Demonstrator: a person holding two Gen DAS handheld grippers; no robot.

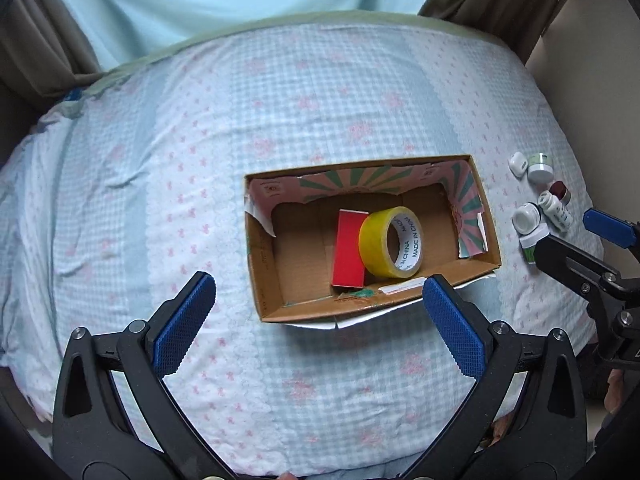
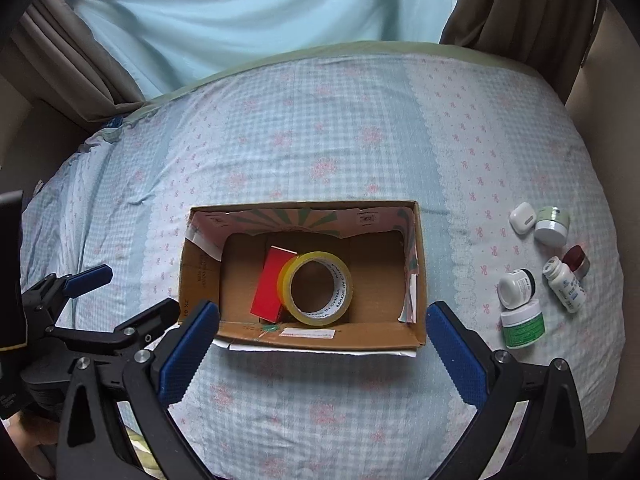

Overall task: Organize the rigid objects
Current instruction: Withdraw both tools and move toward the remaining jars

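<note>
An open cardboard box (image 1: 272, 304) (image 2: 200, 272) sits on the bed. Inside it lie a red box (image 1: 348, 256) (image 2: 270, 286) and a yellow tape roll (image 1: 390, 242) (image 2: 316, 288). To its right on the quilt lie several small items: a white earbud case (image 2: 522, 218), a pale green jar (image 2: 552, 226), a dark red jar (image 2: 576, 264), a white bottle (image 2: 564, 284), a white jar (image 2: 516, 288) and a green-labelled jar (image 2: 522, 326). My left gripper (image 1: 318, 308) is open and empty before the box. My right gripper (image 2: 322, 338) is open and empty, also before the box.
The bed is covered with a blue checked quilt (image 1: 280, 120) with pink flowers. A light blue curtain (image 2: 260, 8) and brown drapes (image 2: 520, 0) hang behind. The right gripper shows at the right edge of the left wrist view (image 1: 592, 256); the left gripper (image 2: 86, 292) shows at the left of the right wrist view.
</note>
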